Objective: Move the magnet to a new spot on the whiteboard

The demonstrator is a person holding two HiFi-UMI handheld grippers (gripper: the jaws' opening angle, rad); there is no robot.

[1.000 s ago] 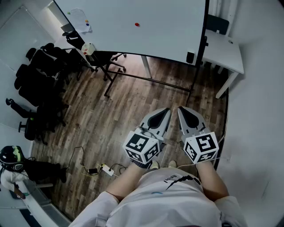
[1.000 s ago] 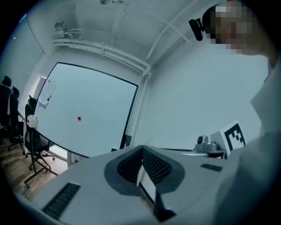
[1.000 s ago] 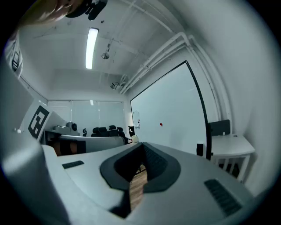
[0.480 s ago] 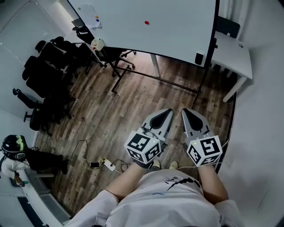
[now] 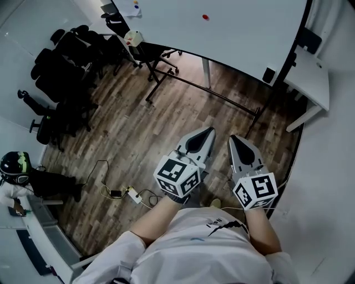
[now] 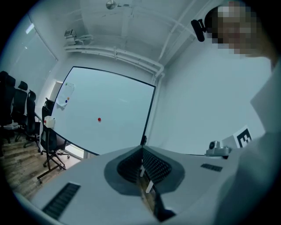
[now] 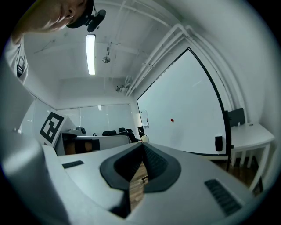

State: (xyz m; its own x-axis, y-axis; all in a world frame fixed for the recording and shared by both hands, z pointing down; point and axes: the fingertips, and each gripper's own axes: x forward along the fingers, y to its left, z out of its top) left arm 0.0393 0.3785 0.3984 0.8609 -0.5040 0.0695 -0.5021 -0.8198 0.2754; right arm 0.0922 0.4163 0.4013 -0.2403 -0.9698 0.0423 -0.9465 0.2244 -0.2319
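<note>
A small red magnet sticks on the whiteboard that stands across the room; it also shows as a red dot, the magnet in the left gripper view and the magnet in the right gripper view. My left gripper and right gripper hang side by side close to my body, over the wooden floor, far from the board. Both point toward the board. Each has its jaws together with nothing between them, as seen at the left gripper and the right gripper.
Black office chairs crowd the left side. A rolling chair with a white object stands by the board's left end, a white desk at its right. A power strip with cables lies on the floor. The board's stand bar crosses ahead.
The whiteboard, magnet and chairs have slid right and upward in the head view. Both grippers keep their place before my body, jaws still together.
</note>
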